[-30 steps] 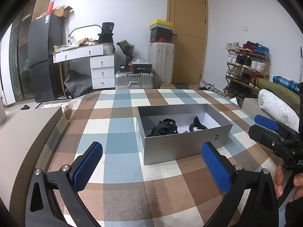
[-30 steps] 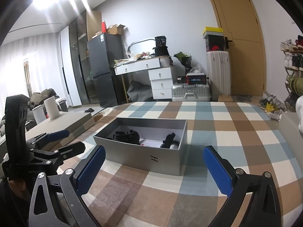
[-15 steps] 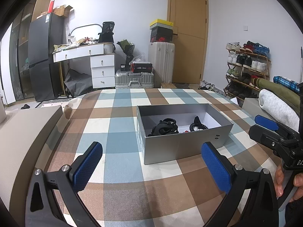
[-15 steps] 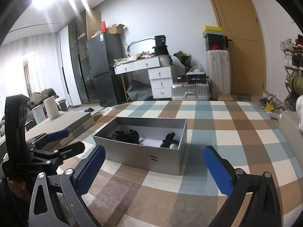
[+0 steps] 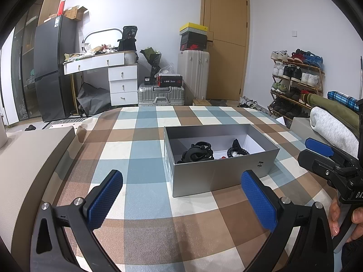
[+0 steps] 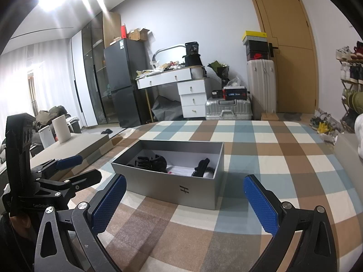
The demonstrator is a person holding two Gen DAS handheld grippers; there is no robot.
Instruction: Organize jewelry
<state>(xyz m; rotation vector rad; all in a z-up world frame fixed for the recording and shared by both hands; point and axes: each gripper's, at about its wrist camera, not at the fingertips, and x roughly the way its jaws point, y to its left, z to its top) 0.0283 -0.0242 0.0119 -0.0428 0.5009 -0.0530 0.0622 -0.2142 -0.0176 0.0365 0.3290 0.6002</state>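
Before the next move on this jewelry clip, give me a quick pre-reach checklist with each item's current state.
1. Left gripper open, holding nothing: ok.
2. Right gripper open, holding nothing: ok.
3. Grey box lidless, reachable from above: ok.
4. Box flat on the checkered cloth: ok.
5. Dark tangled bundle and black beaded piece lie apart inside: ok.
6. Exact type of each piece: cannot tell.

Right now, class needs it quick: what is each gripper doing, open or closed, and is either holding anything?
Left gripper: open, holding nothing, short of the grey box.
Right gripper: open, holding nothing, also short of the box.
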